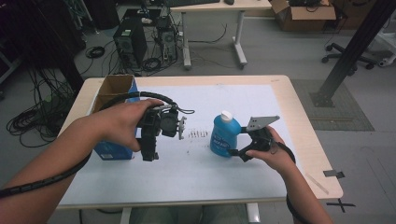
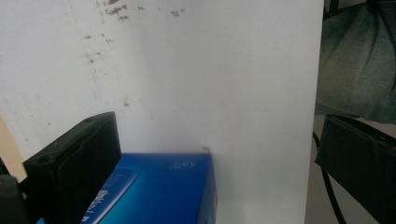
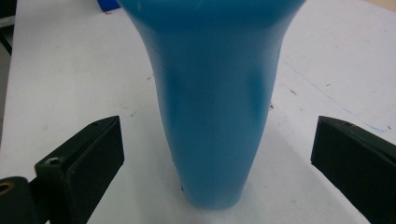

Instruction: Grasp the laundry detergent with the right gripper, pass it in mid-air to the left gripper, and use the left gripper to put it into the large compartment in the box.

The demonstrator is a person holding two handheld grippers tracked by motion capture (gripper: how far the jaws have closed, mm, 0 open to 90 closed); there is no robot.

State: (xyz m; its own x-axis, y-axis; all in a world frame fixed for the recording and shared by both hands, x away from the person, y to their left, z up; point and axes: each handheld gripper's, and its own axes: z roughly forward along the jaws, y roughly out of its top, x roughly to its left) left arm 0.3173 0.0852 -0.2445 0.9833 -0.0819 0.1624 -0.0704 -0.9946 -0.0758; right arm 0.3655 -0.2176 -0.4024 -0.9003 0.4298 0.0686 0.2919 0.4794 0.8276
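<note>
Right gripper (image 3: 212,163) has its jaws wide open around the upright blue bottle (image 3: 212,93), not touching yet. Closing off-centre could tip it on the counter (image 1: 196,168). Left gripper (image 1: 150,151) hangs open by the blue box (image 2: 159,191), empty.

Background of the workspace: a pale wooden table (image 1: 303,121) covered by a white sheet (image 1: 196,163) bearing dark specks (image 1: 197,134); beyond it, a computer tower (image 1: 130,42) amid tangled cables (image 1: 35,119), a second desk (image 1: 219,5), a cardboard carton (image 1: 303,14) and an office chair base (image 1: 343,58).
</note>
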